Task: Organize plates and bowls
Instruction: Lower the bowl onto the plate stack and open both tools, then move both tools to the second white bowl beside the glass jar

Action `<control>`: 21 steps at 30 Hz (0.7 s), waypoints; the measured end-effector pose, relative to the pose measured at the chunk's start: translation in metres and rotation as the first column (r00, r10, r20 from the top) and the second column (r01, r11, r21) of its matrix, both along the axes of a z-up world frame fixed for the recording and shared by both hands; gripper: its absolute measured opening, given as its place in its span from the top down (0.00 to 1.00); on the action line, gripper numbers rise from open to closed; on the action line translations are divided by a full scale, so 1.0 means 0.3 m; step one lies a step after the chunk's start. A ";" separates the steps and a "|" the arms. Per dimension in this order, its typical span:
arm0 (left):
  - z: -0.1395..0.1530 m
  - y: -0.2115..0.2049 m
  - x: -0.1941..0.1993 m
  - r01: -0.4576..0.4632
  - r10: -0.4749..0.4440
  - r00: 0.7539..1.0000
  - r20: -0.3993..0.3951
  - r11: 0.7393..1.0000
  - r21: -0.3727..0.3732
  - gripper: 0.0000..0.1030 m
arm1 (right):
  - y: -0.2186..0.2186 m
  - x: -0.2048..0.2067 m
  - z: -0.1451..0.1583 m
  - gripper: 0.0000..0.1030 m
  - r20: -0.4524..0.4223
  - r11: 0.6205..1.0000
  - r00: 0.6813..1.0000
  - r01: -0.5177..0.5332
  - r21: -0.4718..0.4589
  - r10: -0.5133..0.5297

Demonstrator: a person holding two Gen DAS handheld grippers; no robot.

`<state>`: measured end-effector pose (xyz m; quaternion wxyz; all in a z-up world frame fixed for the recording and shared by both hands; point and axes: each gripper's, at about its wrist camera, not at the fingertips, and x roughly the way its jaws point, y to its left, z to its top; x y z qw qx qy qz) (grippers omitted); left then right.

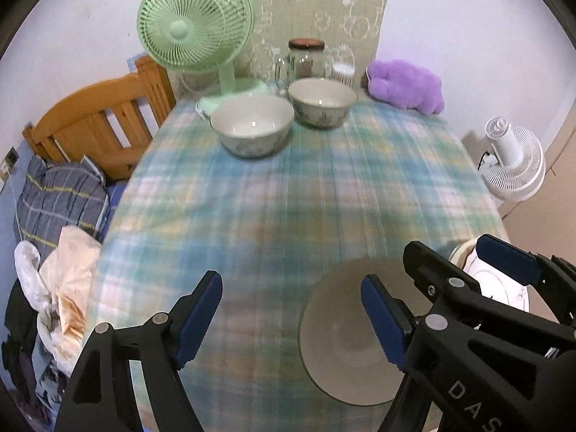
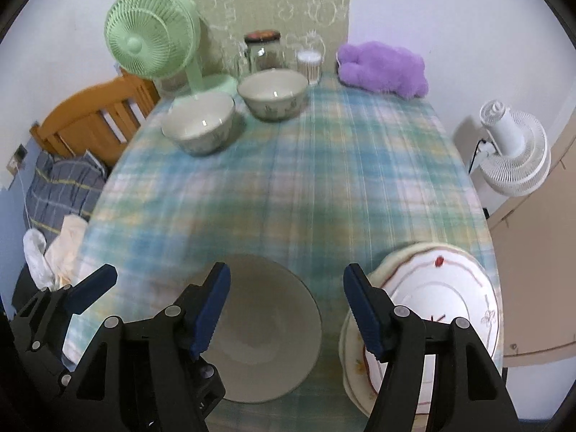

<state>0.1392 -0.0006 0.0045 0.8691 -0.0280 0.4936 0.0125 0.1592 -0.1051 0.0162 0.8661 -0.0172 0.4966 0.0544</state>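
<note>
A plain beige bowl (image 1: 345,345) (image 2: 266,334) stands upright on the plaid tablecloth (image 1: 288,198) at the near edge. My left gripper (image 1: 291,316) hangs open above it, its right finger over the bowl's middle, its left finger over bare cloth. My right gripper (image 2: 288,306) is also open, with nothing between its pads, straddling the bowl's right rim. A stack of white plates (image 2: 442,306) (image 1: 500,288) with red trim lies just to the right. Two patterned bowls (image 1: 252,126) (image 1: 322,100) sit side by side at the far end, also in the right wrist view (image 2: 198,122) (image 2: 273,93).
Behind the far bowls stand a green fan (image 1: 194,25), glass jars (image 1: 306,57) and a purple plush (image 1: 406,84). A wooden chair (image 1: 100,118) and piled clothes (image 1: 57,194) are left of the table. A white fan (image 2: 511,147) stands to its right.
</note>
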 end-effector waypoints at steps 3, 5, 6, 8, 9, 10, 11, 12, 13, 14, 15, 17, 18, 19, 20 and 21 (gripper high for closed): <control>0.025 0.027 0.023 0.009 -0.009 1.000 0.003 1.000 -0.019 0.22 | 0.032 0.022 0.036 0.33 0.005 1.000 1.000 0.018 -0.009 -0.018; 0.045 0.038 0.038 0.010 -0.010 0.999 0.034 1.000 -0.006 0.22 | 0.049 0.034 0.055 0.33 0.021 1.000 1.000 0.020 -0.018 -0.019; 0.053 0.042 0.046 0.011 -0.011 0.999 0.046 1.000 -0.002 0.22 | 0.060 0.041 0.069 0.33 0.043 1.000 0.999 0.017 -0.026 -0.016; 0.069 0.055 0.065 0.017 -0.017 0.998 0.064 1.000 -0.010 0.22 | 0.073 0.057 0.091 0.33 0.065 0.999 0.998 0.017 -0.032 -0.015; 0.076 0.061 0.080 0.019 -0.019 0.997 0.072 1.000 -0.011 0.22 | 0.078 0.067 0.100 0.33 0.073 0.999 0.997 0.015 -0.033 -0.013; 0.083 0.067 0.092 0.019 -0.018 0.997 0.078 1.000 -0.011 0.22 | 0.086 0.084 0.111 0.33 0.084 0.999 0.996 0.012 -0.039 -0.008; 0.089 0.075 0.109 0.013 -0.012 0.996 0.085 1.000 -0.012 0.22 | 0.091 0.094 0.117 0.33 0.091 0.999 0.996 0.010 -0.041 -0.006; 0.092 0.081 0.122 0.006 -0.005 0.996 0.090 1.000 -0.015 0.22 | 0.097 0.108 0.123 0.33 0.095 0.999 0.995 0.007 -0.042 -0.003; 0.095 0.091 0.140 -0.003 0.005 0.995 0.097 1.000 -0.020 0.22 | 0.104 0.129 0.128 0.33 0.099 0.999 0.995 0.004 -0.042 0.000; 0.097 0.096 0.153 -0.009 0.011 0.995 0.101 1.000 -0.023 0.22 | 0.111 0.143 0.132 0.33 0.103 0.999 0.995 0.002 -0.044 0.003; 0.096 0.103 0.173 -0.016 0.018 0.995 0.102 1.000 -0.021 0.22 | 0.120 0.165 0.135 0.33 0.109 0.999 0.994 -0.004 -0.051 0.009; 0.090 0.117 0.210 -0.041 0.042 0.994 0.100 0.999 -0.012 0.22 | 0.136 0.206 0.137 0.33 0.113 0.998 0.993 -0.015 -0.065 0.022; 0.089 0.121 0.226 -0.053 0.054 0.994 0.098 0.999 -0.013 0.22 | 0.143 0.225 0.136 0.33 0.112 0.998 0.993 -0.021 -0.066 0.028; 0.086 0.129 0.248 -0.064 0.066 0.993 0.097 0.998 -0.016 0.23 | 0.149 0.249 0.132 0.33 0.108 0.998 0.994 -0.028 -0.061 0.034; 0.085 0.134 0.265 -0.071 0.072 0.992 0.100 0.997 -0.015 0.23 | 0.153 0.274 0.129 0.33 0.105 0.998 0.994 -0.034 -0.055 0.039; 0.083 0.138 0.285 -0.079 0.079 0.992 0.100 0.997 -0.009 0.23 | 0.157 0.298 0.125 0.33 0.106 0.998 0.993 -0.039 -0.050 0.044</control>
